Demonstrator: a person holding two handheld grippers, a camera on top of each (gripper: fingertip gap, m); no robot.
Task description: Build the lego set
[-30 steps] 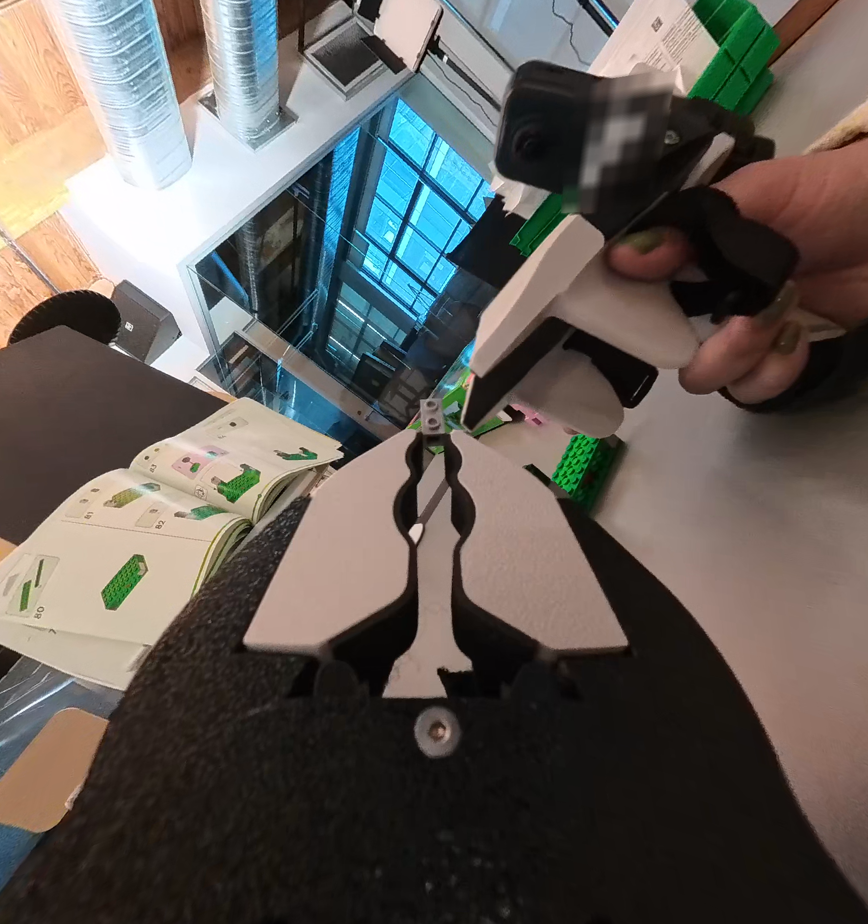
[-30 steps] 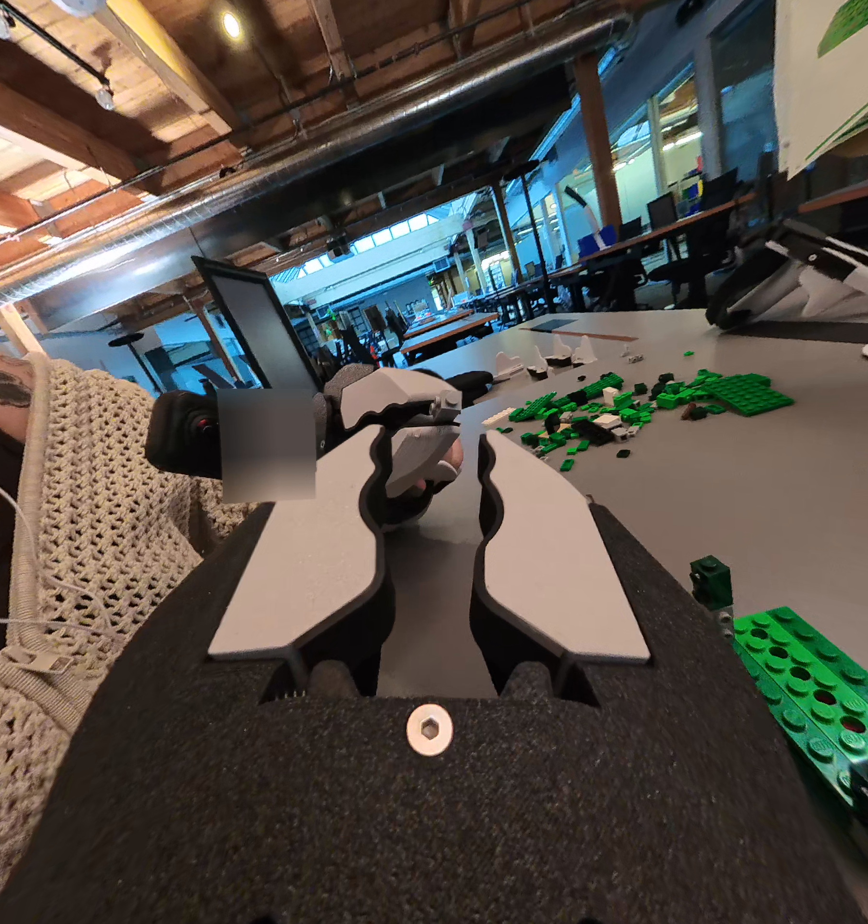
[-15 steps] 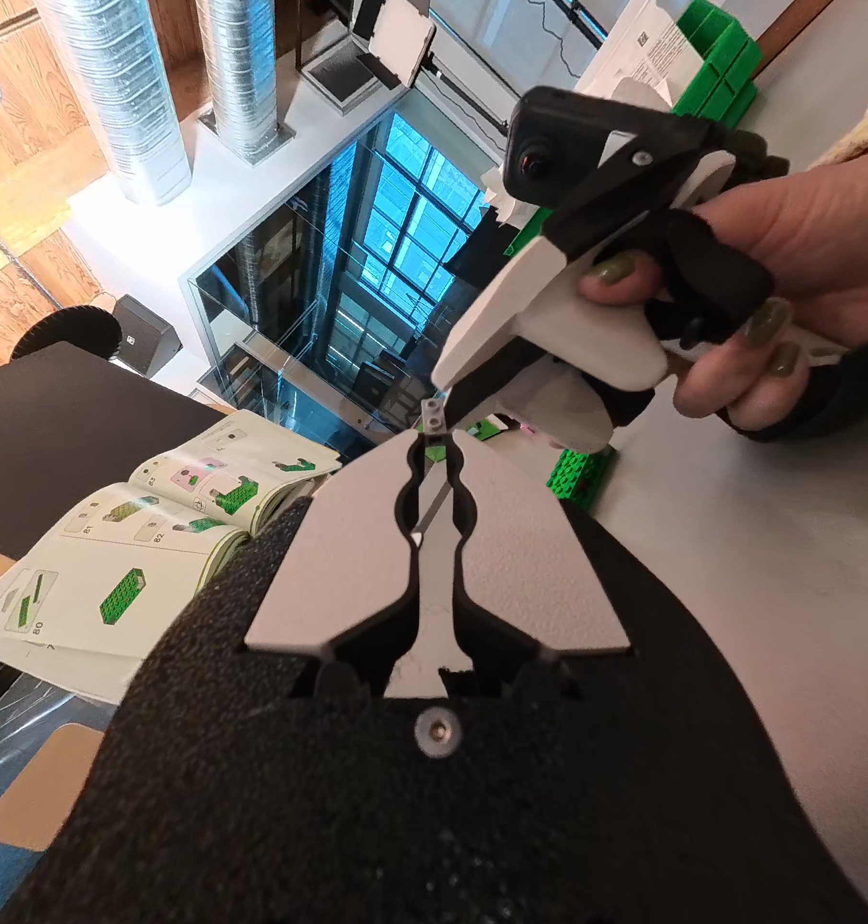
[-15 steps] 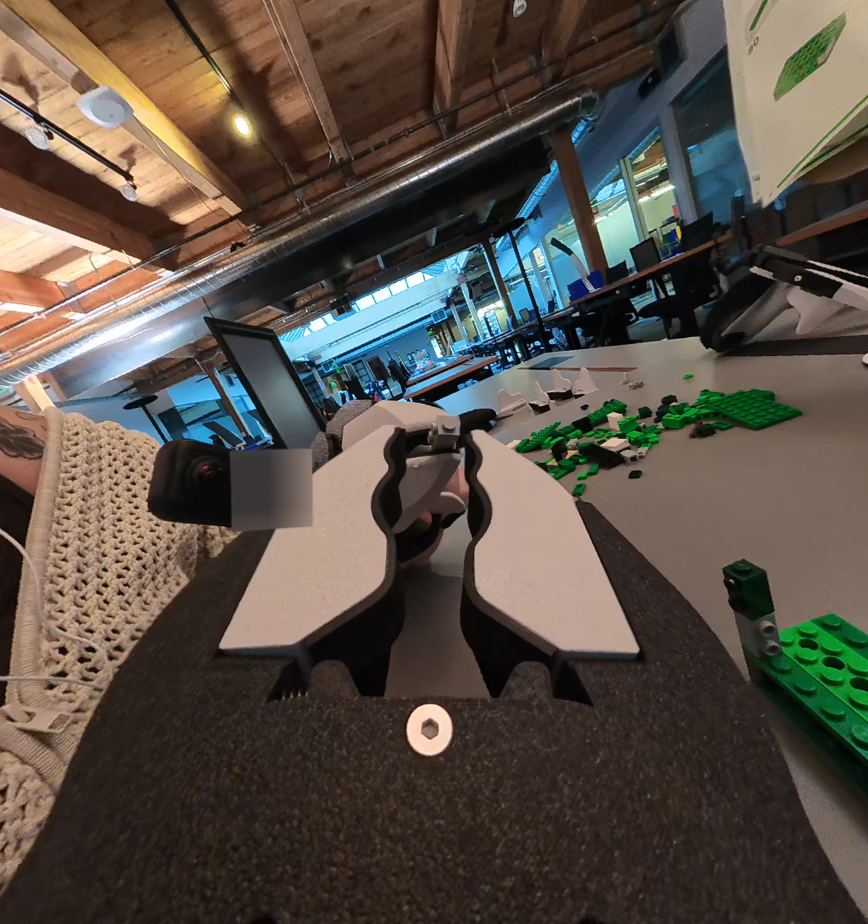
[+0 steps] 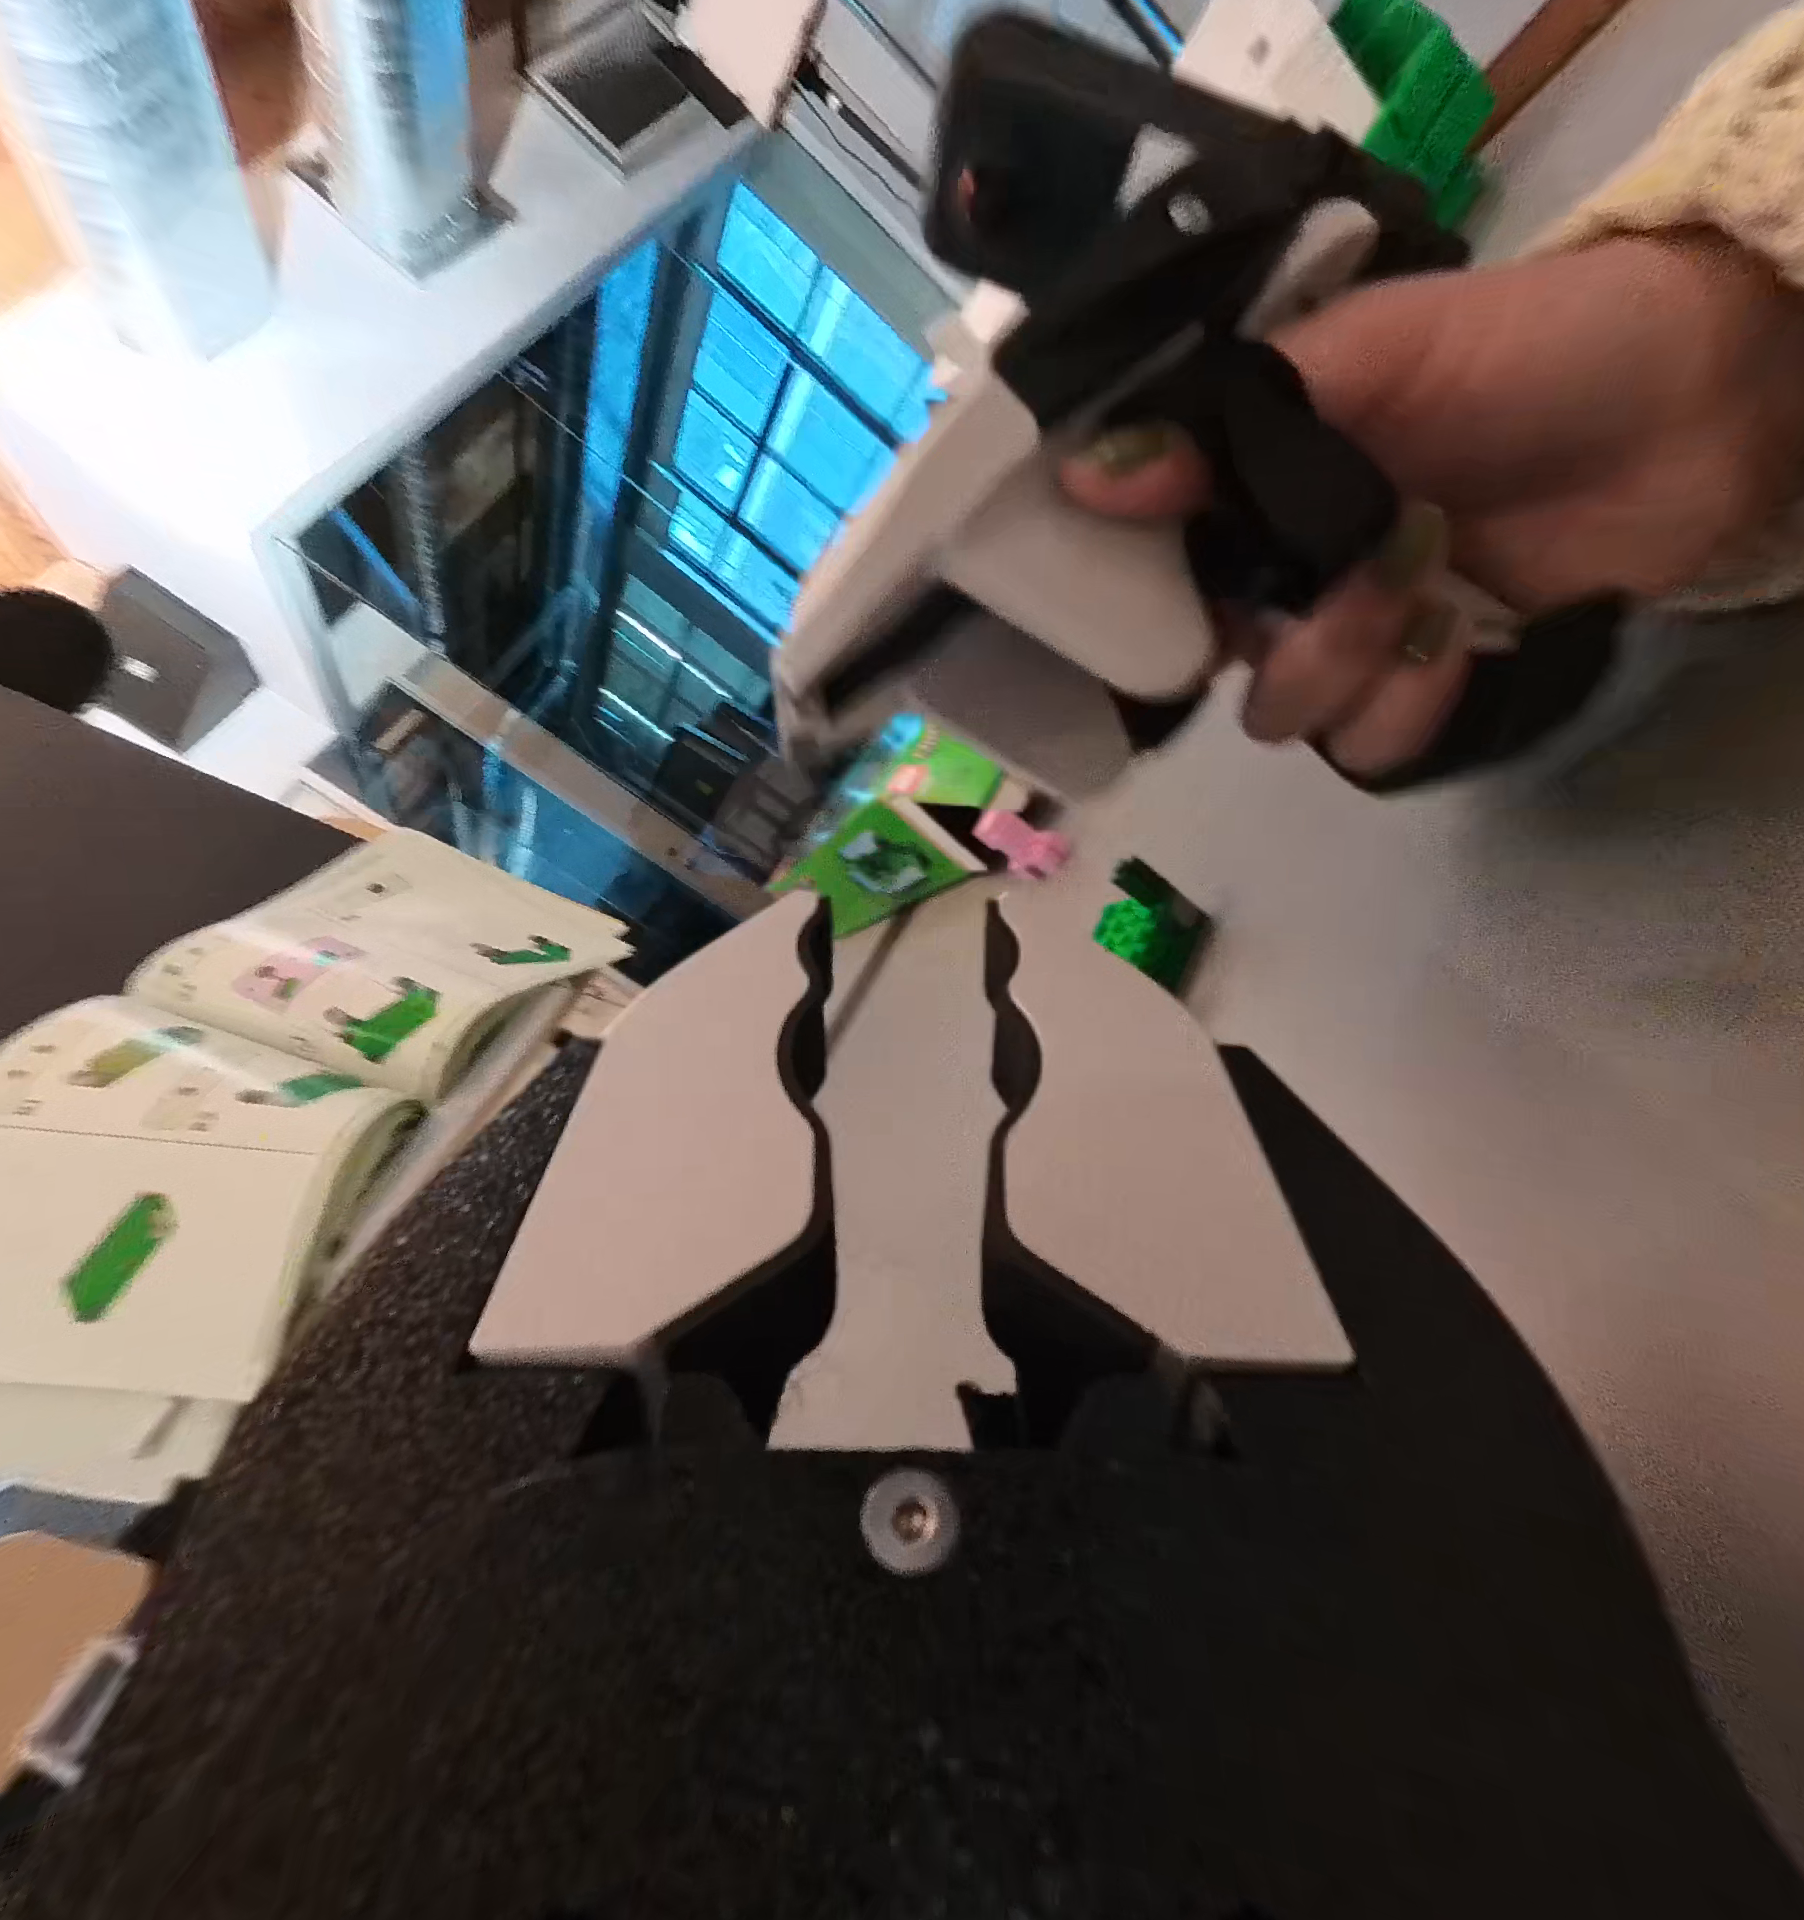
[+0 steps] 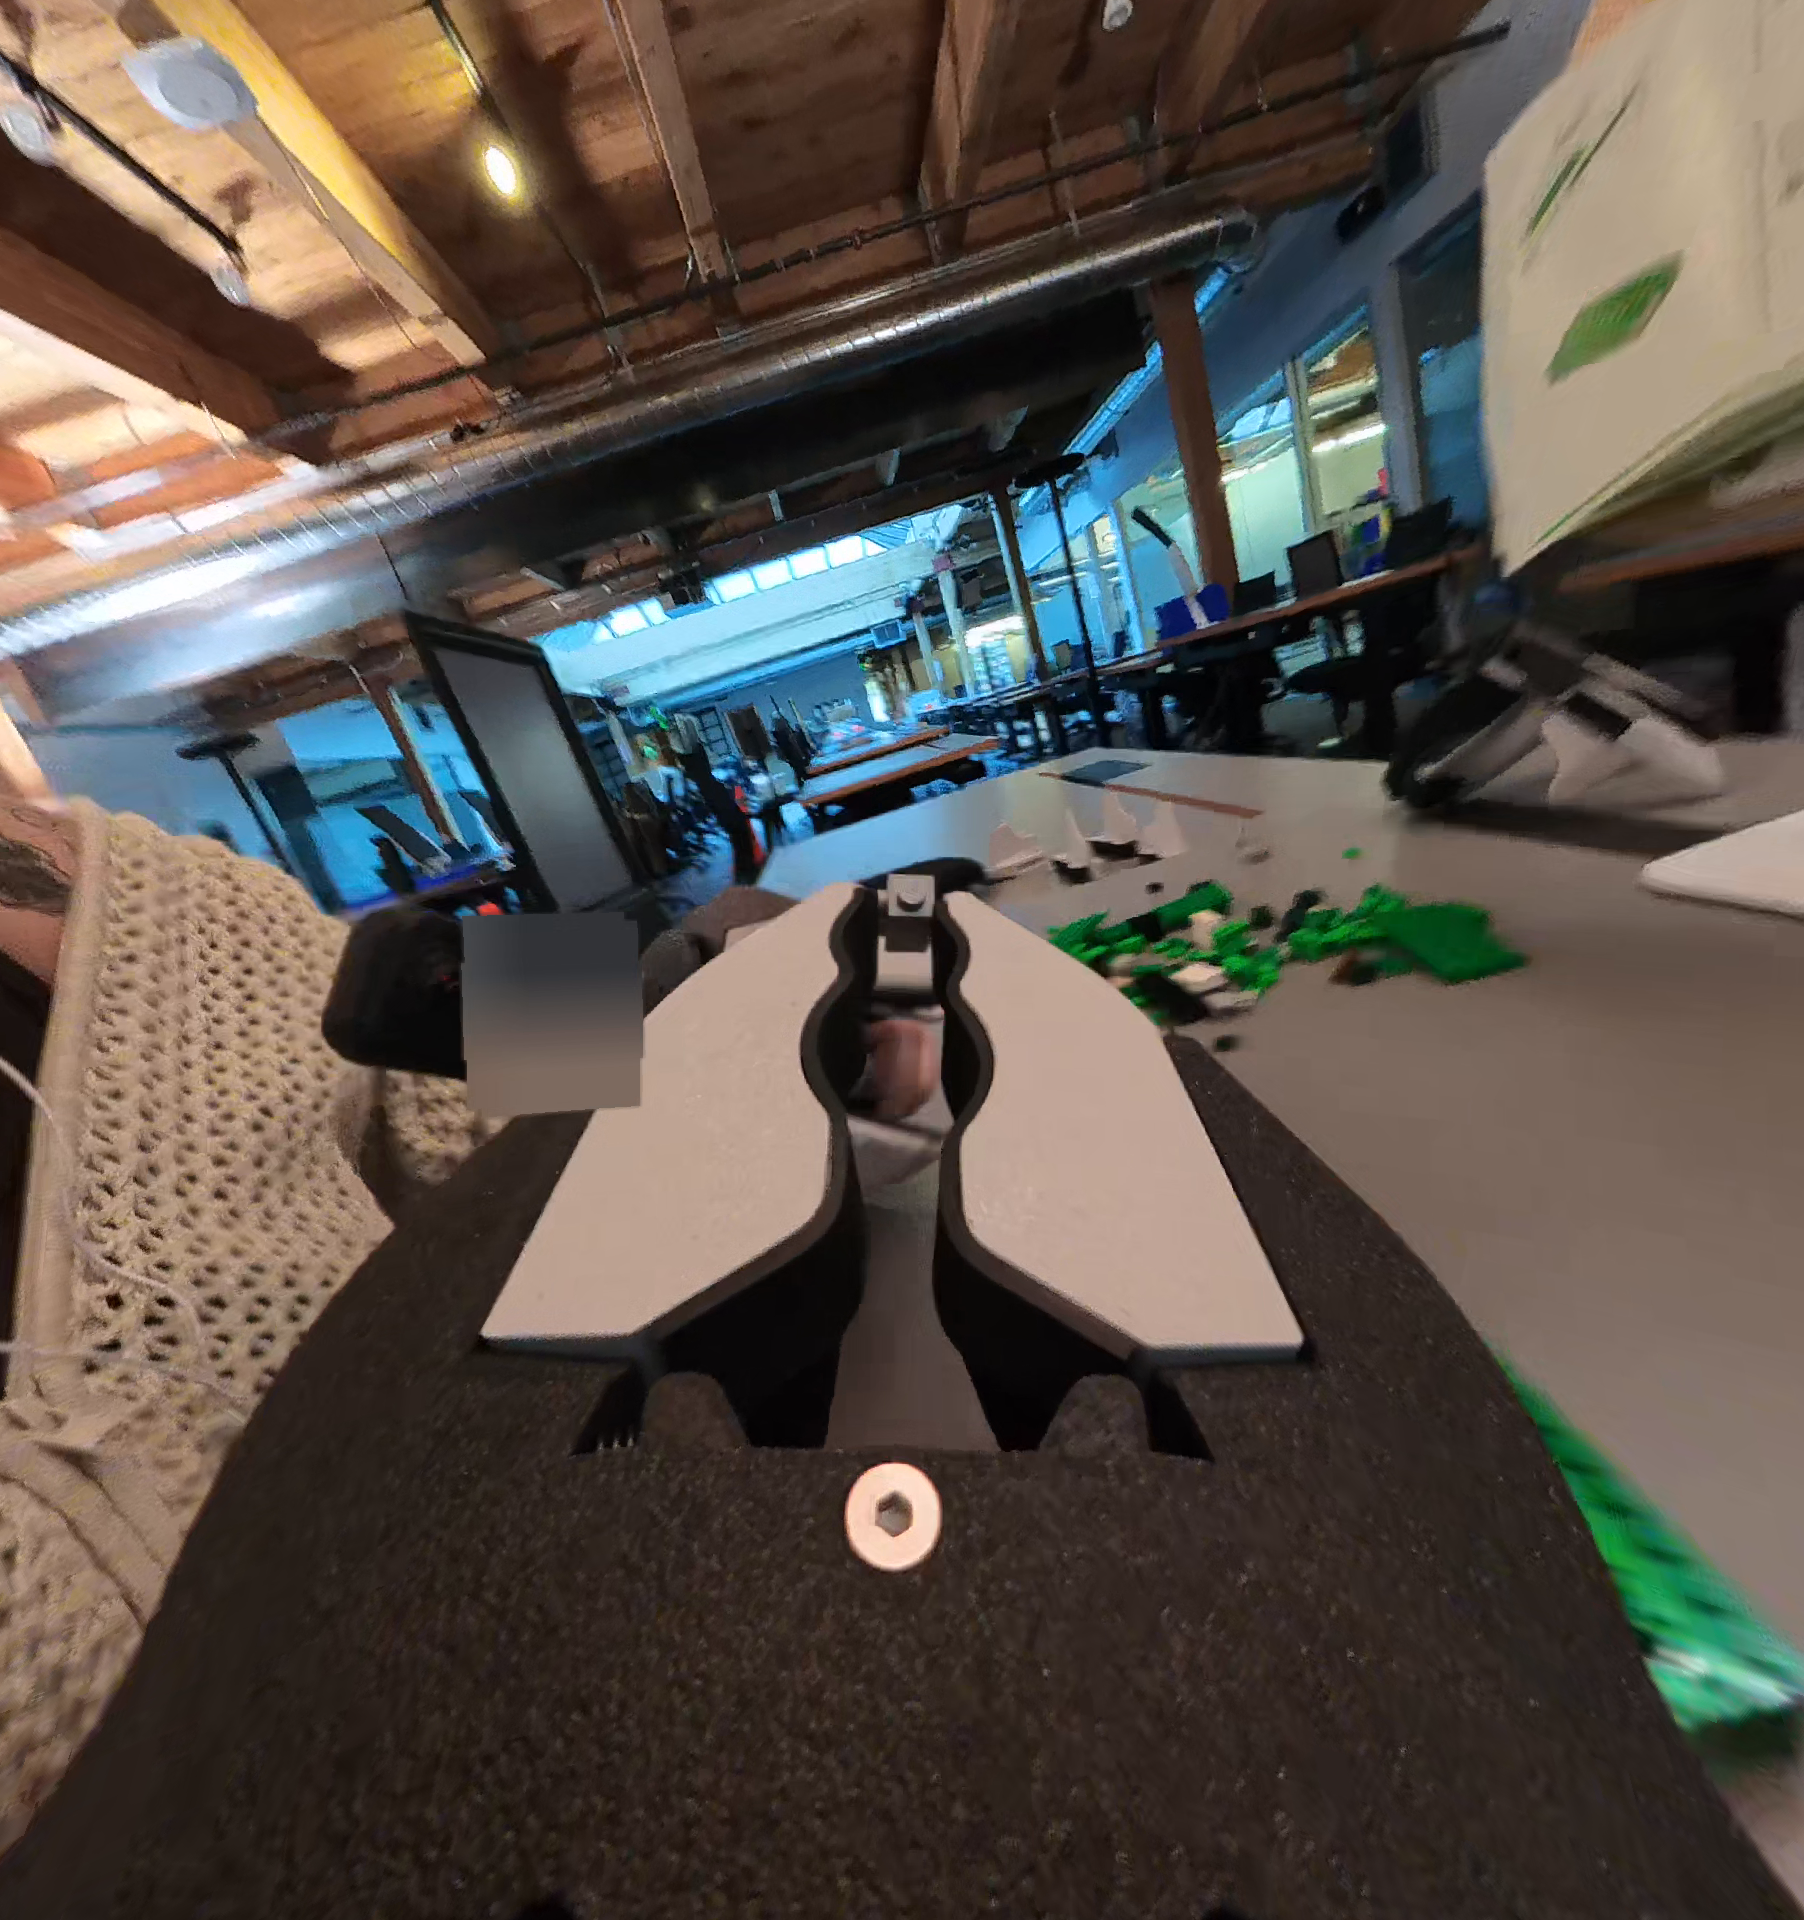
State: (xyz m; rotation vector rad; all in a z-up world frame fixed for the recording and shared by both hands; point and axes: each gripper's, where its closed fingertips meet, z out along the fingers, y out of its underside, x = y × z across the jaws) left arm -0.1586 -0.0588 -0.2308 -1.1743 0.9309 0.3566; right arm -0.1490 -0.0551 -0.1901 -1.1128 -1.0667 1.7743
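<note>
My right gripper (image 6: 906,902) is shut on a small grey Lego piece (image 6: 906,920), pinched at the fingertips and held in the air. My left gripper (image 5: 903,914) is open and empty, just below and in front of the right gripper (image 5: 804,717), which a hand (image 5: 1521,447) holds at the upper right of the left wrist view. A small green Lego build (image 5: 1152,935) stands on the grey table beyond my left fingers. It shows blurred at the lower right of the right wrist view (image 6: 1687,1590).
An open instruction booklet (image 5: 254,1091) lies to the left on the table (image 5: 1500,1247). A green box (image 5: 877,862) and a pink piece (image 5: 1023,842) lie ahead. A pile of loose green, black and white bricks (image 6: 1282,945) lies farther along the table (image 6: 1500,1143). Left tips to right tips: about 4 centimetres.
The grey piece has passed from my left gripper to my right gripper. The right gripper closed on it and the left gripper opened. Both views are now motion-blurred.
</note>
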